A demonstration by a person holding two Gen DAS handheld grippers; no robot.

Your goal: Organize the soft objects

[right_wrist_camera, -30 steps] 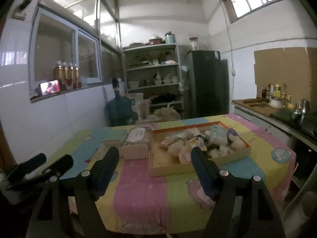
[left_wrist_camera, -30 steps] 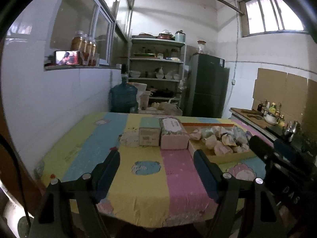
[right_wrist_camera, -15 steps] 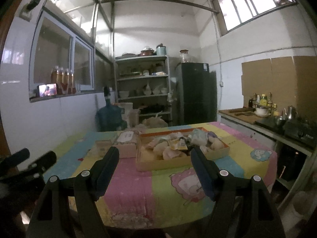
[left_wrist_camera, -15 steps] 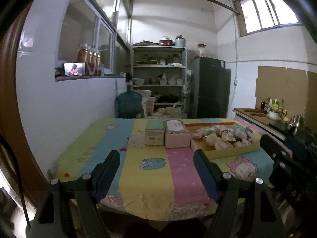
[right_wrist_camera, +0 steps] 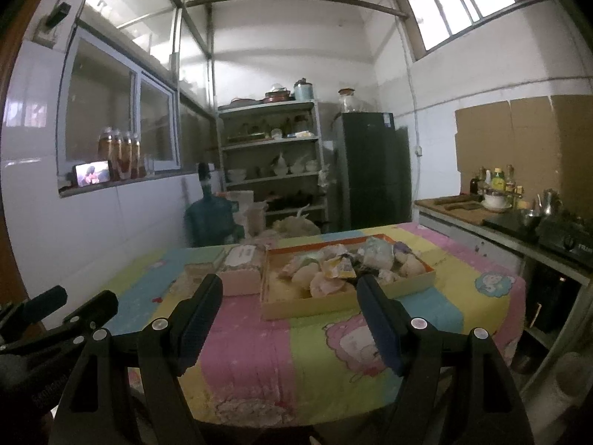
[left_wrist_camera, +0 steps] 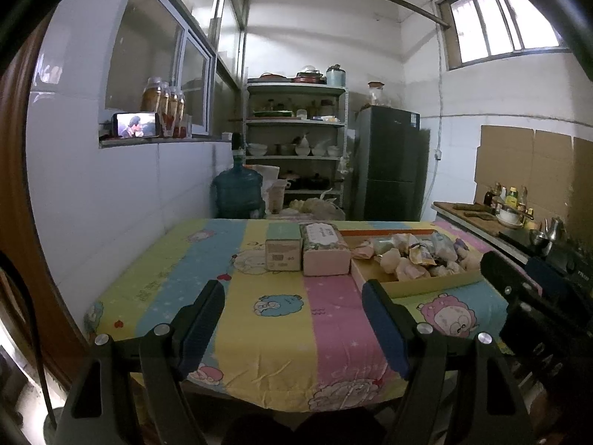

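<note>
A shallow cardboard tray (right_wrist_camera: 333, 306) (left_wrist_camera: 426, 285) sits on the table with a heap of soft pale packets and toys (right_wrist_camera: 344, 267) (left_wrist_camera: 411, 256) in it. Left of the tray stand a pink tissue box (left_wrist_camera: 326, 254) (right_wrist_camera: 241, 276) and a smaller brown box (left_wrist_camera: 283, 254). My left gripper (left_wrist_camera: 292, 296) hangs open over the table's near edge, well short of the boxes, nothing between its fingers. My right gripper (right_wrist_camera: 289, 293) is open too, in front of the tray and apart from it. Each gripper shows at the edge of the other's view.
The table wears a striped cartoon cloth (left_wrist_camera: 267, 326). Behind it stand a blue water jug (left_wrist_camera: 237, 193), a shelf rack (left_wrist_camera: 296, 141) and a dark fridge (left_wrist_camera: 389, 163). A counter with bottles and a stove (right_wrist_camera: 519, 215) runs along the right wall.
Both grippers have pulled back from the table, so the boxes and tray look farther away and more of the room shows. Jaws stay open; nothing on the table has moved.
</note>
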